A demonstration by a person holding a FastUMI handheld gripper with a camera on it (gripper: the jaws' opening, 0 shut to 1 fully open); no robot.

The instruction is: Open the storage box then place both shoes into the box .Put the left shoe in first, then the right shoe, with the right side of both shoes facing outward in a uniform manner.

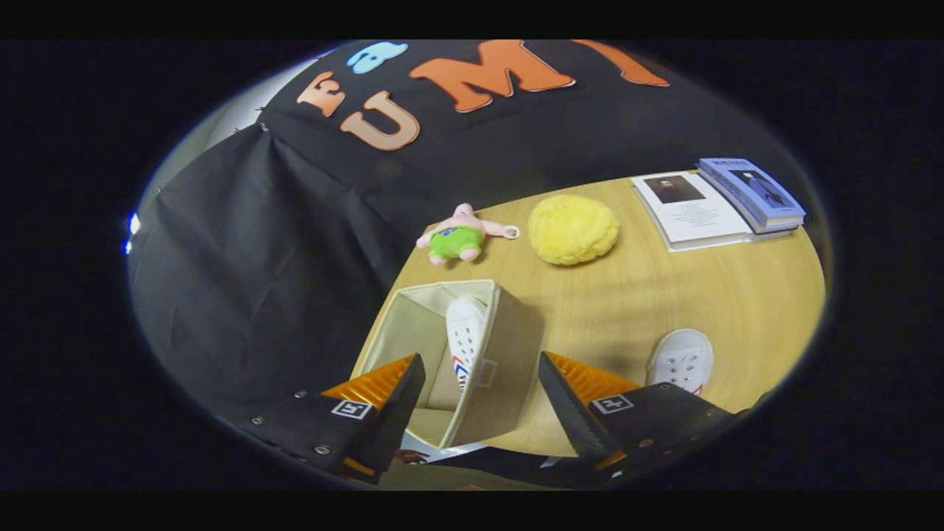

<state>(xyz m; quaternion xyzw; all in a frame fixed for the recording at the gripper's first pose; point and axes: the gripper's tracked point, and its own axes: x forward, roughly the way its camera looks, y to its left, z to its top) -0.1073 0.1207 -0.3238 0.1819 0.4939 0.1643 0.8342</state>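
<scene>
One white shoe [466, 332] already stands inside the open beige fabric storage box [509, 369], leaning against the wall nearer the other shoe with its toe pointing up and away from the camera, so I judge the first placement done and the second in hand. The gripper [481, 391] hangs above the box with its fingers spread wide and nothing held between them; the box and the shoe inside it lie between and just ahead of them. A second white shoe [682, 361] sits on the wooden table [700, 295] well apart from the box, just beyond one finger. Next, I judge, the tongs must swing over to that shoe, close on it, and set it in the free space beside the first, facing the same way. Beyond the box lie a pink plush toy [457, 234], a yellow round cushion [573, 229] and some books [719, 203].
</scene>
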